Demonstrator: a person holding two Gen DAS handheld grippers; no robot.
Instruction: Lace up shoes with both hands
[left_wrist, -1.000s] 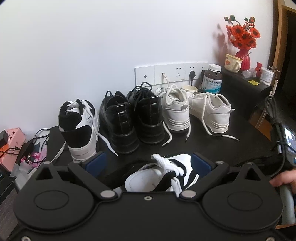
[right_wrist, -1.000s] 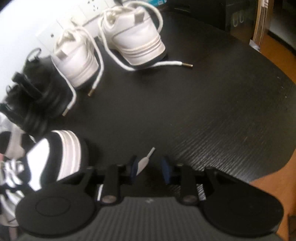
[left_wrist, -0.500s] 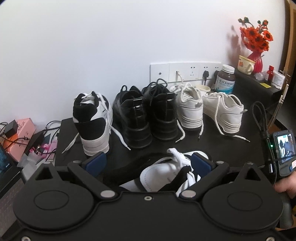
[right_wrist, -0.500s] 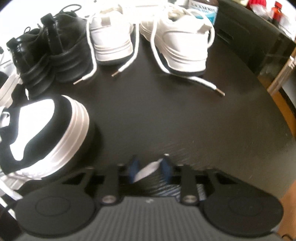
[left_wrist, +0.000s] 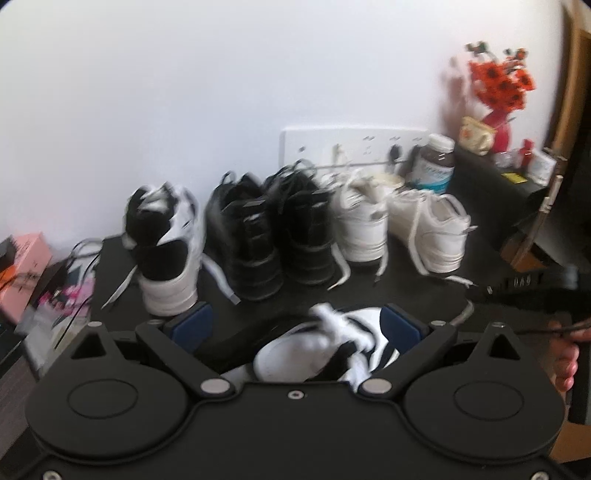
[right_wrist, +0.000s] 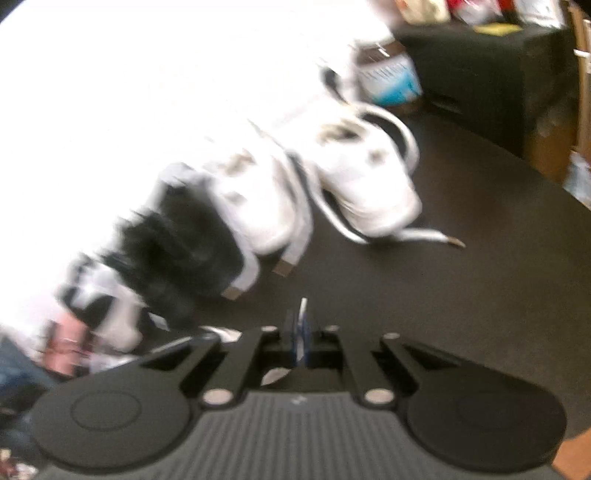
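Observation:
A black-and-white sneaker (left_wrist: 295, 358) with loose white laces lies toe-away on the dark table (right_wrist: 443, 314), between the wide-spread blue pads of my left gripper (left_wrist: 295, 325), which is open around it. In the right wrist view my right gripper (right_wrist: 298, 332) is shut on the flat white tip of a shoelace (right_wrist: 303, 306), which pokes up past the pads. That lace (left_wrist: 466, 310) shows in the left wrist view too, running right from the sneaker toward a blurred dark tool held by a hand (left_wrist: 565, 358).
Along the wall stand a matching black-and-white sneaker (left_wrist: 166, 251), a black pair (left_wrist: 258, 236) and a white pair (left_wrist: 399, 229), with laces trailing on the table. A bottle (left_wrist: 432, 170), a red flower vase (left_wrist: 498, 96) and a pink box (left_wrist: 22, 269) flank them.
My right gripper has shut on the lace tip and risen, tilting its view up toward the row of shoes. The left gripper stays open around the sneaker.

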